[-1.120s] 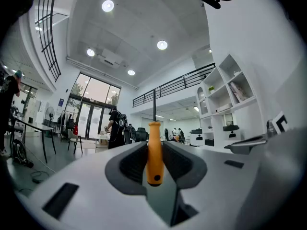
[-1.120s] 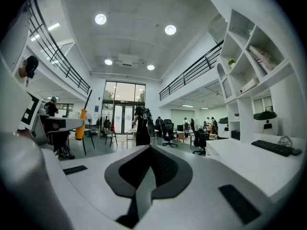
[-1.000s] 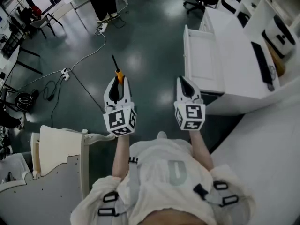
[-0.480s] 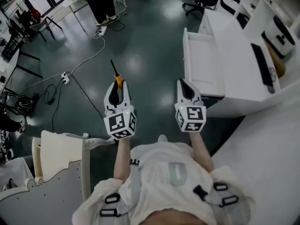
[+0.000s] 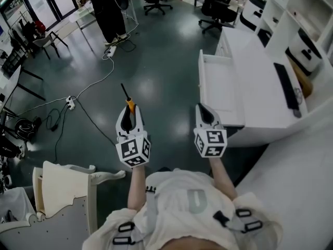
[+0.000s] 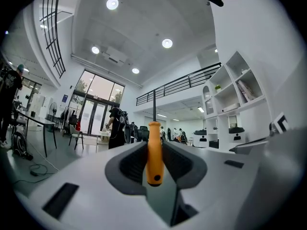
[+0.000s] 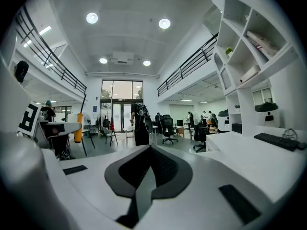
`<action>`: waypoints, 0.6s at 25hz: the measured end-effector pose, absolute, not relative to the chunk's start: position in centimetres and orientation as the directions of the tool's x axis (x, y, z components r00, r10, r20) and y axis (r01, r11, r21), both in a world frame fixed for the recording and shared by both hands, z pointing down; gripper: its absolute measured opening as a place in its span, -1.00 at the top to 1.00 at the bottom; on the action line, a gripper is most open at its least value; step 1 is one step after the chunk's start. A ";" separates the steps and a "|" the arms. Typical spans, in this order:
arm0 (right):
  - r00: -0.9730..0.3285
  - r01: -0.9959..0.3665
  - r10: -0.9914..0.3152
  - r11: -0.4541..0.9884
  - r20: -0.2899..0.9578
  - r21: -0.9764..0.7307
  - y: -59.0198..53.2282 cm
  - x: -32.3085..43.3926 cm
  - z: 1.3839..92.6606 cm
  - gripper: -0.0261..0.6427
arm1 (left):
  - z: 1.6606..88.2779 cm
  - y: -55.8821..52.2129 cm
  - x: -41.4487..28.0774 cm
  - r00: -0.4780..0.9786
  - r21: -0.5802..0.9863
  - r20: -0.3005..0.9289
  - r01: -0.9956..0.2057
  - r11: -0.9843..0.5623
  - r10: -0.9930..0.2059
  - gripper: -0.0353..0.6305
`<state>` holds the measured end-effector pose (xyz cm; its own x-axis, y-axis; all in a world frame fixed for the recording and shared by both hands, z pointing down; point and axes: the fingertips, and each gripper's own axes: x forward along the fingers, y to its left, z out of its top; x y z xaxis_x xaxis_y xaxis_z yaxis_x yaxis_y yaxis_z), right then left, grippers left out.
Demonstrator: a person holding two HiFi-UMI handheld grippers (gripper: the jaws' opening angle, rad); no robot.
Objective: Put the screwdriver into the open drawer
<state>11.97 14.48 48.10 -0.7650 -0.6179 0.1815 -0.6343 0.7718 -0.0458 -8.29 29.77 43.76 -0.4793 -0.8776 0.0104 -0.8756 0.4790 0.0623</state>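
Note:
The screwdriver (image 5: 129,105) has an orange handle and a thin black shaft that points away from me. My left gripper (image 5: 130,113) is shut on the handle, and in the left gripper view the screwdriver (image 6: 154,152) stands upright between the dark pads. My right gripper (image 5: 202,111) is held level beside it with its jaws together and nothing in them; its pads (image 7: 144,166) meet. The open white drawer (image 5: 218,85) sticks out from the white desk (image 5: 257,61), ahead and right of the right gripper. The screwdriver (image 7: 78,128) also shows at the left of the right gripper view.
A keyboard (image 5: 285,86) lies on the desk, with shelves behind it. Office chairs (image 5: 214,7) and a standing person (image 5: 106,9) are further ahead. A cable with a power strip (image 5: 67,102) runs over the dark floor. A white chair (image 5: 65,184) stands at lower left.
Both grippers and the view have moved forward over the floor, so the drawer and desk show more fully. The left gripper's hold on the screwdriver is the same, and the right stays shut.

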 end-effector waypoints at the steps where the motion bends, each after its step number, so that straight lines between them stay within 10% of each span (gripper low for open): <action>1: -0.766 -0.632 -0.616 0.774 0.182 -0.042 14.1 11.9 48.0 0.91 | 43.7 29.4 -8.2 -0.478 0.064 0.009 -0.876 0.478 -0.878 0.59; 15: -0.777 -0.621 -0.606 0.783 0.171 -0.041 11.3 11.4 48.2 0.91 | 43.5 24.5 -8.3 -0.438 0.051 0.016 -0.897 0.439 -0.899 0.59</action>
